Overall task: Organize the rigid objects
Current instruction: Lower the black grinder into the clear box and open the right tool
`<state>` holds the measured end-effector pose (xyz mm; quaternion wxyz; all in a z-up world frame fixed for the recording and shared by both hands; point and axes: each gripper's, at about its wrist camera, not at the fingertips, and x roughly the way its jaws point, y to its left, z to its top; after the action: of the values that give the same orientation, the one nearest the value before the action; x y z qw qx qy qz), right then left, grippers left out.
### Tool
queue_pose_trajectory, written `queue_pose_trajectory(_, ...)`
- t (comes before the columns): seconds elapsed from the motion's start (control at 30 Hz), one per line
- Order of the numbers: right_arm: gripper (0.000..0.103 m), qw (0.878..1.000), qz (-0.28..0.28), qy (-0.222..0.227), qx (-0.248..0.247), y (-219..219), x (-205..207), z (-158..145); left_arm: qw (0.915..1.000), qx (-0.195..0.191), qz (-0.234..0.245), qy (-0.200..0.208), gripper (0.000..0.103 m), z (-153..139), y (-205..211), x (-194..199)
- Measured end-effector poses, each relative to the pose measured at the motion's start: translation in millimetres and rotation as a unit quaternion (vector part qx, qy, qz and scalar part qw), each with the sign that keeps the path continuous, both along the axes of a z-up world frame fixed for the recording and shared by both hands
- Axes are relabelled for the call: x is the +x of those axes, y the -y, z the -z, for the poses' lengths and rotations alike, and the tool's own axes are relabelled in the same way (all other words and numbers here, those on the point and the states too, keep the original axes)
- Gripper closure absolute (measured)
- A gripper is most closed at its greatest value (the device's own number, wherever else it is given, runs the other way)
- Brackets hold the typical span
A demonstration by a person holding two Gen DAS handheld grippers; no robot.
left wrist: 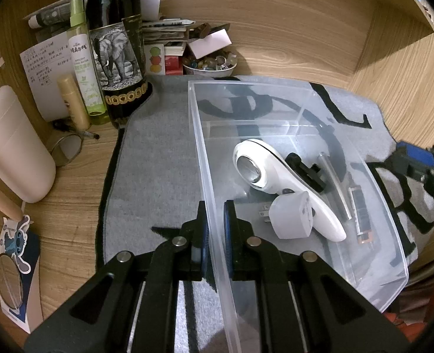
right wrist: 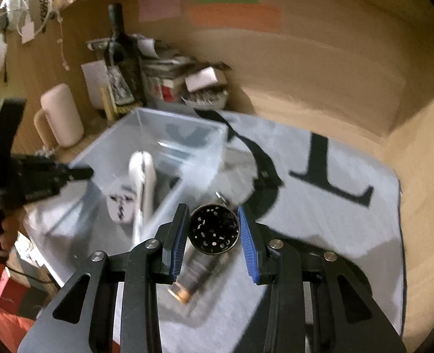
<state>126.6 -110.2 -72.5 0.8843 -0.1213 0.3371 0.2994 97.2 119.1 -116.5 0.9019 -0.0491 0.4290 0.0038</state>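
A clear plastic bin stands on the grey mat. My left gripper is shut on its near left wall. Inside lie a white handheld device, a white plug adapter, a black clip, a clear tube and a small battery-like cylinder. In the right wrist view my right gripper is shut on a round black perforated cap, held above the mat right of the bin. A dark cylinder with a copper end lies on the mat below it.
A wine bottle, spray bottle, pink jug, bowl of stones, papers and small mirrors crowd the wooden desk at the left and back. The grey mat has black letters. The right gripper shows at the bin's right.
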Motion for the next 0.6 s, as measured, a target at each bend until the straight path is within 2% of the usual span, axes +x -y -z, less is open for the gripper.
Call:
queue_pose_trajectory(0.27,0.072,0.998,-0.053,0.028,-0.004,-44.8,-0.1,-15.2,1.0000,-0.001,0.000,0.001,0.094,-0.6,0.8,-0.2)
queue_pose_trajectory(0.6,0.072,0.996,-0.078,0.004,-0.046,-81.8,16.7,5.3,1.0000,-0.001,0.000,0.001,0.094,-0.8,1.0,-0.3)
